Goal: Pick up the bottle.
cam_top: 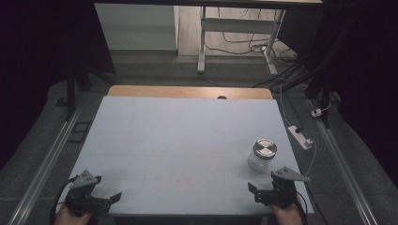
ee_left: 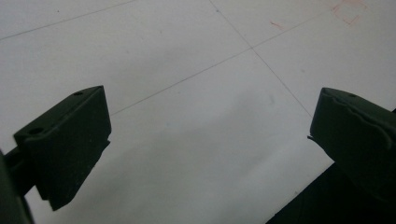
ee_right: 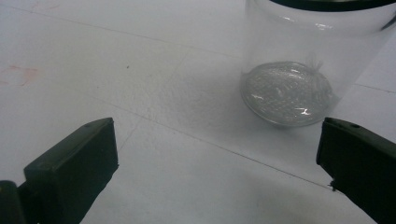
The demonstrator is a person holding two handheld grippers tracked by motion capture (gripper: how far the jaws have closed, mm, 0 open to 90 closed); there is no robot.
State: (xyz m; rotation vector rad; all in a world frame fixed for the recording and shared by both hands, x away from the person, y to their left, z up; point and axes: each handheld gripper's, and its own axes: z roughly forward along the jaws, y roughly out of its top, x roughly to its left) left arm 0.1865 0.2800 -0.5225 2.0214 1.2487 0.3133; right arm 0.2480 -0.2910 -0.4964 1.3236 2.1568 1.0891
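Note:
A clear glass jar (cam_top: 262, 156) with a metal lid stands upright on the white table top (cam_top: 178, 140), toward the right front. My right gripper (cam_top: 265, 191) rests near the front edge just below the jar, jaws wide apart and empty. In the right gripper view the jar (ee_right: 299, 70) stands just beyond the right gripper (ee_right: 217, 156), a little to the right, apart from both jaws. My left gripper (cam_top: 105, 199) lies at the front left corner, open with nothing between its jaws. The left gripper view has the left gripper (ee_left: 208, 135) over bare table.
A power strip (cam_top: 300, 136) and cables lie on the floor off the table's right edge. A wooden strip (cam_top: 187, 92) borders the far edge. Metal rails run along both sides. A white desk frame (cam_top: 234, 28) stands farther back.

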